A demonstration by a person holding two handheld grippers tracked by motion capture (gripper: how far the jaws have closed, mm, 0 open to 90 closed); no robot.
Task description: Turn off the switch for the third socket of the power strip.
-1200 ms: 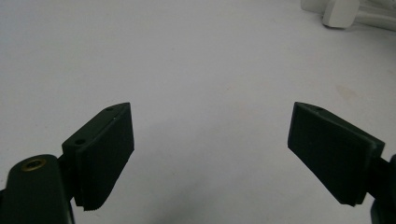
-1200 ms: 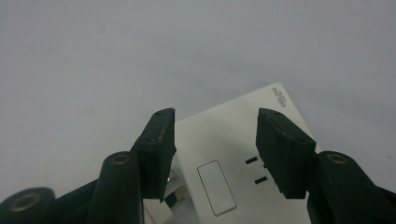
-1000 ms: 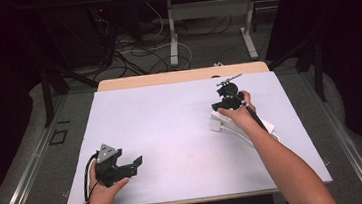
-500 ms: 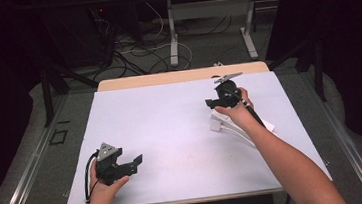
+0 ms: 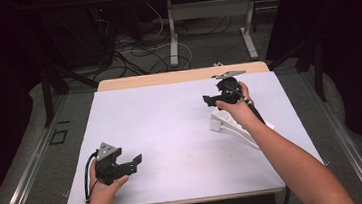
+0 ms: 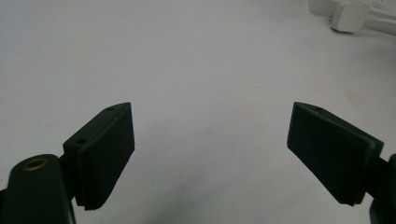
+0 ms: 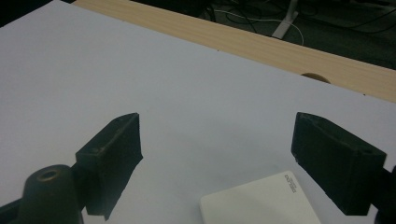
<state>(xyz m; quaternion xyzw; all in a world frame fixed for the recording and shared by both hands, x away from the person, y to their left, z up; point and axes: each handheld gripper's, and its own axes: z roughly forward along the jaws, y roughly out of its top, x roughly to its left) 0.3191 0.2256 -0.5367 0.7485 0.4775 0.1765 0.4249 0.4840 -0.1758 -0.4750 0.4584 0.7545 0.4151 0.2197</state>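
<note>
A white flat box-shaped device [image 5: 219,120] with a white cord trailing toward the lower right lies on the right half of the white table cover [image 5: 172,133]. My right gripper [image 5: 209,101] hovers just above and behind it, open, with nothing between its jaws; the device's corner [image 7: 261,200] shows below them in the right gripper view. My left gripper [image 5: 134,166] rests at the near left of the table, open and empty [image 6: 210,158]. The white device [image 6: 349,16] appears far off at the top right of the left gripper view.
A strip of bare wooden tabletop [image 5: 166,78] runs along the far edge beyond the white cover. Behind the table, cables and metal desk legs [image 5: 173,37] stand on the floor. The person's right forearm [image 5: 285,157] lies over the white cord.
The right gripper has drifted slightly to the left above the white device. The left hand and its gripper have stayed put.
</note>
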